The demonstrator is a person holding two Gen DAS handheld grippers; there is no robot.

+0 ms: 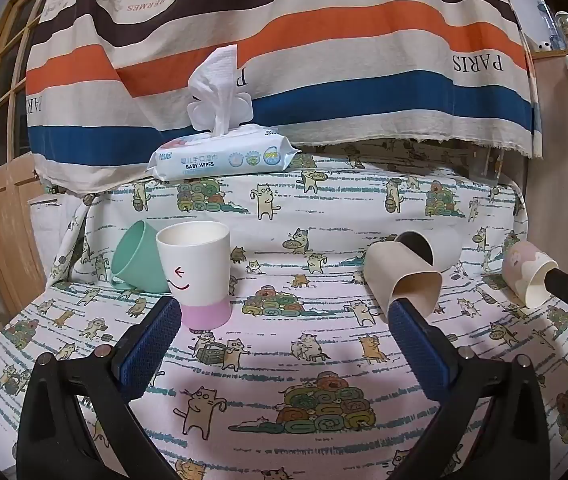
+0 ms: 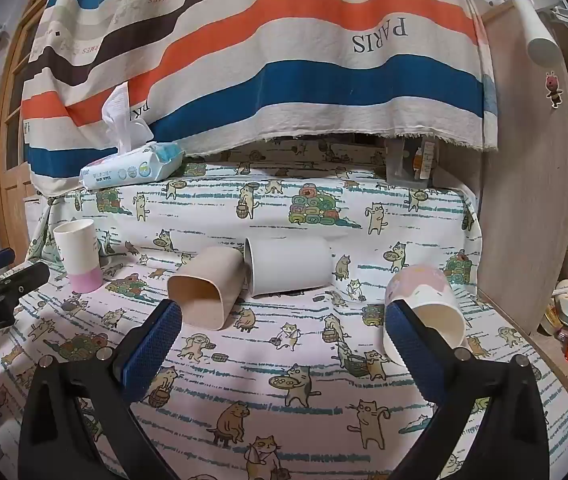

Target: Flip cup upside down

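Observation:
A white cup with a pink base and a smiley [image 1: 195, 276] stands upright on the cat-print cloth, just beyond my left gripper's left finger; it also shows in the right wrist view [image 2: 77, 256]. A mint cup [image 1: 139, 258] leans tilted behind it. A beige cup [image 1: 404, 276] [image 2: 207, 292], a white cup [image 2: 288, 266] and a pink-patterned cup [image 1: 528, 274] [image 2: 428, 304] lie on their sides. My left gripper [image 1: 284, 316] is open and empty. My right gripper [image 2: 281, 320] is open and empty, its right finger next to the pink-patterned cup.
A pack of baby wipes [image 1: 223, 154] sits at the back under a striped hanging cloth [image 1: 284, 40]. A wooden door [image 1: 3, 140] is at the left and a wooden panel [image 2: 524, 200] at the right. The cloth-covered table [image 1: 284, 380] drops off at both sides.

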